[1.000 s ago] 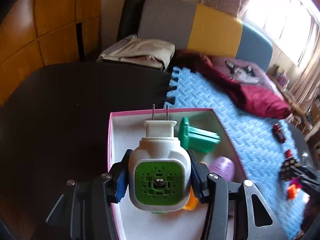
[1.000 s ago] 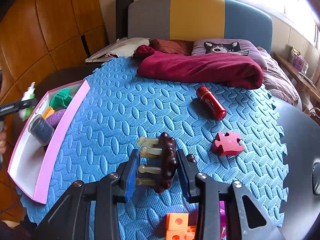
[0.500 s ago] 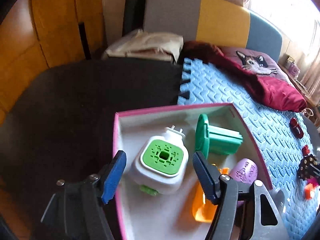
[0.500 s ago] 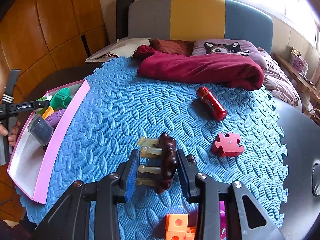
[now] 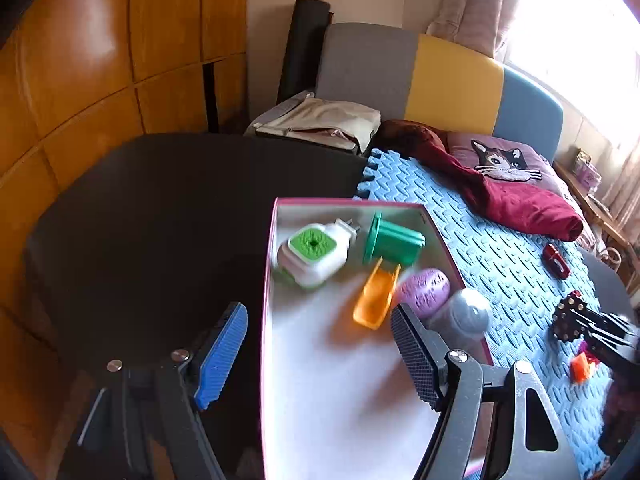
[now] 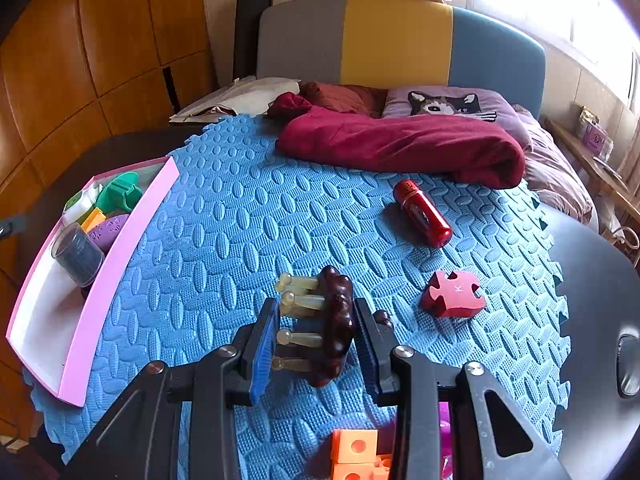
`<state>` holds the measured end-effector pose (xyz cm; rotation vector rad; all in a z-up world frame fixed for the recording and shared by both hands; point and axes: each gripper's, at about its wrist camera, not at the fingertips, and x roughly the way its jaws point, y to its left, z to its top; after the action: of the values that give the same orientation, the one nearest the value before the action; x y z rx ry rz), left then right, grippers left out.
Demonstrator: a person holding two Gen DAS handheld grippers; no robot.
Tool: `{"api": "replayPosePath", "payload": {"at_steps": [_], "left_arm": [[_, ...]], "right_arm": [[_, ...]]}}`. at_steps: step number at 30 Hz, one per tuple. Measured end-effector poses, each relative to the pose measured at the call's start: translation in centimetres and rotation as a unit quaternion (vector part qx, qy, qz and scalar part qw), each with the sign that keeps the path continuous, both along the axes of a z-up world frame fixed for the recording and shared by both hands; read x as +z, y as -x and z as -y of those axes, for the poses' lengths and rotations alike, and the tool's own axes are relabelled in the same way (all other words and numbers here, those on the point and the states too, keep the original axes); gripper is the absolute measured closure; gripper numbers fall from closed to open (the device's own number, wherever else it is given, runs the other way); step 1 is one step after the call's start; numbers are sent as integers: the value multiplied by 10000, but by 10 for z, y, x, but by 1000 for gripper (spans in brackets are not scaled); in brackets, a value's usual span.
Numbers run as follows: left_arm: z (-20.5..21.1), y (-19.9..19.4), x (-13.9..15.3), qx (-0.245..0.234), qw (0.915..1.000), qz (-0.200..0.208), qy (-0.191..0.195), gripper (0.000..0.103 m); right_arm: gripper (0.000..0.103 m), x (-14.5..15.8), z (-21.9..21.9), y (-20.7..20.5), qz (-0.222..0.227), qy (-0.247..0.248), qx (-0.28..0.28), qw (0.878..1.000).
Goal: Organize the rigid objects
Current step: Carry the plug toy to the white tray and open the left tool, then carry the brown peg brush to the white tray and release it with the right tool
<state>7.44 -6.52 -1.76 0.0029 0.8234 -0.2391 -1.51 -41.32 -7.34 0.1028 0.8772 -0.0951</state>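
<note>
A second ago the left gripper held the white plug-in unit with a green perforated face between its fingers, prongs pointing away. Its jaws have just been opening, and the unit now lies free in the pink-rimmed white cardboard tray, well ahead of the blue-padded fingers and slightly left of the gap between them. The fingers stand wide with nothing between them, and they have drawn back from the unit, so more of the tray floor shows (the picture is blurred there).

Ahead of the right-hand finger in that view lie a green plastic spool-like piece, an orange plastic scoop, a purple oval plastic piece and a grey clear-topped cylinder, the last just beside the fingertip.

The right gripper has not changed: its fingers stay narrow, clamped on a dark brown knobbly wooden massager with pale rubbery prongs, the prongs pointing toward the left finger, over the blue foam mat on the dark bench.

Ahead and to the right of those fingers lie a red metal cylinder and a red puzzle-shaped piece marked with a white "K". The cylinder's print is too small to read. Orange holed cubes sit below the fingers.
</note>
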Motion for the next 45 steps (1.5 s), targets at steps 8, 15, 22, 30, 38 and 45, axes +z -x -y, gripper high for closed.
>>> {"api": "replayPosePath", "payload": {"at_steps": [8,15,22,30,38,45], "left_arm": [[-5,24,-2,42,9999,80,-89,28],[-10,31,0,9,9998,166,-99,28],[-14,36,-3,-42,9999,136,-83,28],[-22,42,1,-5,9995,291,-127,28],[-32,41,-3,62,9997,221,-74,28],[-40,38,-7,174,9997,169,-33,28]], "right_arm": [[67,-1,-1,1,17,-7,-110,9999],[67,-1,-3,1,-21,-1,-298,9996],[67,0,-8,0,-51,159,-410,9990],[67,2,-9,0,-94,-50,-622,9980],[67,9,-29,1,-53,-148,-485,9987],[67,40,-51,-1,306,-310,-231,9988]]}}
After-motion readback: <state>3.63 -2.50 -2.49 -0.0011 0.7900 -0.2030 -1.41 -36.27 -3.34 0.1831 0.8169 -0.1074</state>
